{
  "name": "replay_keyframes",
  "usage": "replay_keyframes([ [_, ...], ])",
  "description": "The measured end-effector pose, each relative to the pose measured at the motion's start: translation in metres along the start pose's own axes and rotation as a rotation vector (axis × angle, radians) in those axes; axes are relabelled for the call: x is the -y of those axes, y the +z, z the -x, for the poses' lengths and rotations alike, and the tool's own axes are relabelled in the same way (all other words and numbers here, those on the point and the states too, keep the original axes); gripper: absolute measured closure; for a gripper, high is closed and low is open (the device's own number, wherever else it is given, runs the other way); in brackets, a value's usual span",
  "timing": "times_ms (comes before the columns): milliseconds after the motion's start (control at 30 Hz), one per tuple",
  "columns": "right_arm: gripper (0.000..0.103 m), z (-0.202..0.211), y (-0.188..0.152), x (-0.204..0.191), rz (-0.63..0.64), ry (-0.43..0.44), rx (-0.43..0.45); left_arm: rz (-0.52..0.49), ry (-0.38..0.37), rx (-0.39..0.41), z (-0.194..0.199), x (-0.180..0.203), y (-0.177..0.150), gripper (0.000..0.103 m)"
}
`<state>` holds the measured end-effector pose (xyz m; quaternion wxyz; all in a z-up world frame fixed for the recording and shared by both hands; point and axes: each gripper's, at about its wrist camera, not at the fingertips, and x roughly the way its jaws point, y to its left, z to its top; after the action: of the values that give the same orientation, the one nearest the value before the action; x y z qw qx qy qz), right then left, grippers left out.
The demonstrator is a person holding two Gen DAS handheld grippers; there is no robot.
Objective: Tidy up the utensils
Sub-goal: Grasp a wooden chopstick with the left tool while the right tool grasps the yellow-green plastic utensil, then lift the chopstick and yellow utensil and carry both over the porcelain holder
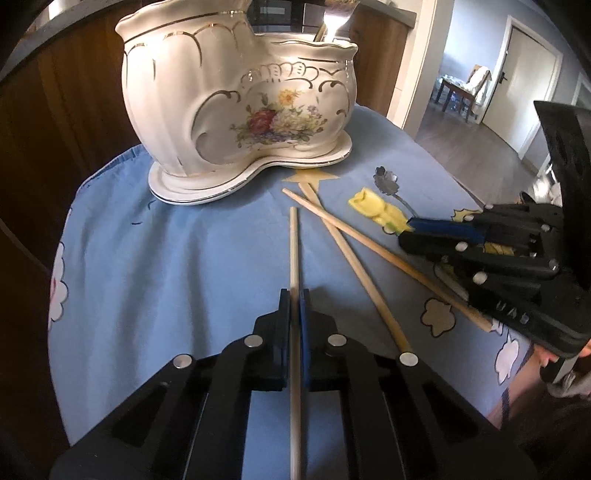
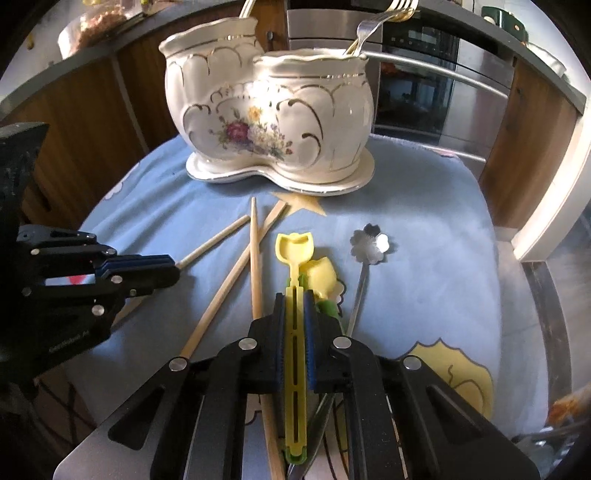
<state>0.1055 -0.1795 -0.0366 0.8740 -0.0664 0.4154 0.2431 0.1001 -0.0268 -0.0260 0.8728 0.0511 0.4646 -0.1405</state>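
Slotted yellow spoon clamped in right claw.

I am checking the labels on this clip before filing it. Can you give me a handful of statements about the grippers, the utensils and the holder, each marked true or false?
1. The left gripper is shut on a wooden chopstick. True.
2. The right gripper is shut on the silver flower-shaped metal spoon. False: it grips the yellow plastic tulip-shaped spoon; the metal spoon lies free on the blue patterned cloth.
3. The white floral ceramic utensil holder lies on its side. False: it stands upright on its base.
4. Metal forks stand in the holder. True.
5. Two more chopsticks lie loose and crossed on the cloth. True.
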Motion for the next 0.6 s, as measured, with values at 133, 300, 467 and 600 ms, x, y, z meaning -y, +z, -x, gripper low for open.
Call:
replay_keyframes([
  [133,0.093,0.008,0.002,0.001,-0.004,0.008,0.034,-0.034,0.007,-0.025,0.003,-0.001,-0.003,0.098],
  [300,0.093,0.015,0.005,0.004,-0.005,0.013,0.06,-0.062,-0.002,-0.039,0.009,0.001,-0.013,0.098],
  [467,0.093,0.026,0.008,0.007,-0.021,0.033,0.118,-0.066,-0.011,-0.028,0.013,0.0,-0.015,0.098],
  [600,0.093,0.042,0.013,0.011,-0.032,0.038,0.181,-0.085,-0.025,0.033,0.031,-0.002,-0.011,0.098],
])
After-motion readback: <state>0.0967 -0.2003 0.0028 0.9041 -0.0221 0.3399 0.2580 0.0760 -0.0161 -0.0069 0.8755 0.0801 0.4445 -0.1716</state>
